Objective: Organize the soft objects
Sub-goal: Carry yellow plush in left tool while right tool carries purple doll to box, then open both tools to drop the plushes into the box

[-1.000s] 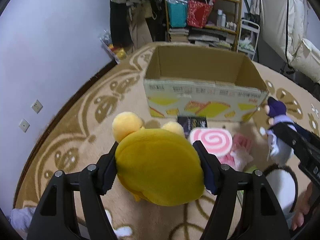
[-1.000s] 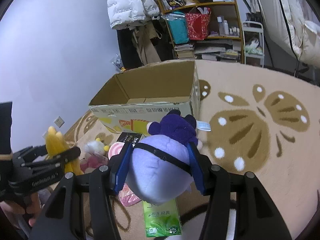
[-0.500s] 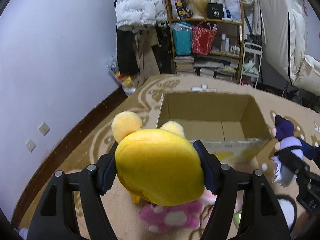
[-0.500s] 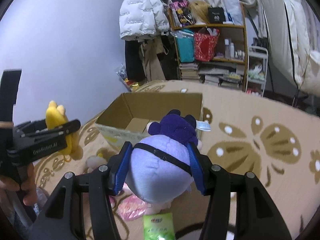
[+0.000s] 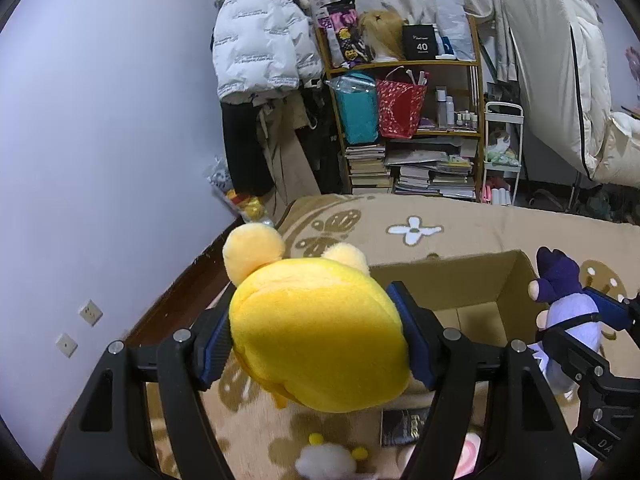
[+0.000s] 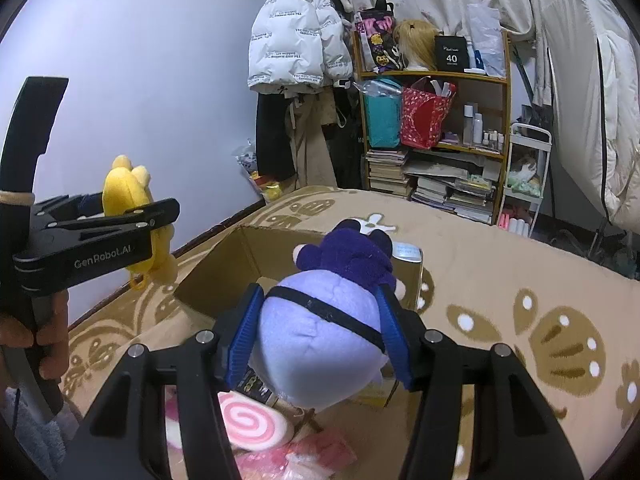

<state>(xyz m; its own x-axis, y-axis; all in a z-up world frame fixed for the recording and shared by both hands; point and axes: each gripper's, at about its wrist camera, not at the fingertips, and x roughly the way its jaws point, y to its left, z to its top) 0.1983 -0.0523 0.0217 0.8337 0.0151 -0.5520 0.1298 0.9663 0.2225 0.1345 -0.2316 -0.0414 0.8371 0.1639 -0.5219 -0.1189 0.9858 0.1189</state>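
Observation:
My left gripper (image 5: 316,336) is shut on a yellow plush toy (image 5: 316,332) and holds it in the air at the near left of an open cardboard box (image 5: 472,288). My right gripper (image 6: 318,334) is shut on a lilac and purple plush toy (image 6: 320,340), held above the box's (image 6: 224,268) near side. The yellow plush (image 6: 124,200) and the left gripper (image 6: 132,220) show at the left in the right wrist view. The purple plush (image 5: 568,312) shows at the right in the left wrist view.
On the patterned rug (image 6: 500,272) below lie a pink swirl plush (image 6: 244,420), pink soft items (image 6: 304,456), a white and yellow plush (image 5: 328,456) and a dark packet (image 5: 404,428). A cluttered shelf (image 5: 412,120), a white cart (image 5: 502,152) and hanging clothes (image 5: 260,48) stand behind the box.
Both grippers have risen with their plush toys and come closer to the box. The box has dropped lower in both views and its inside shows more.

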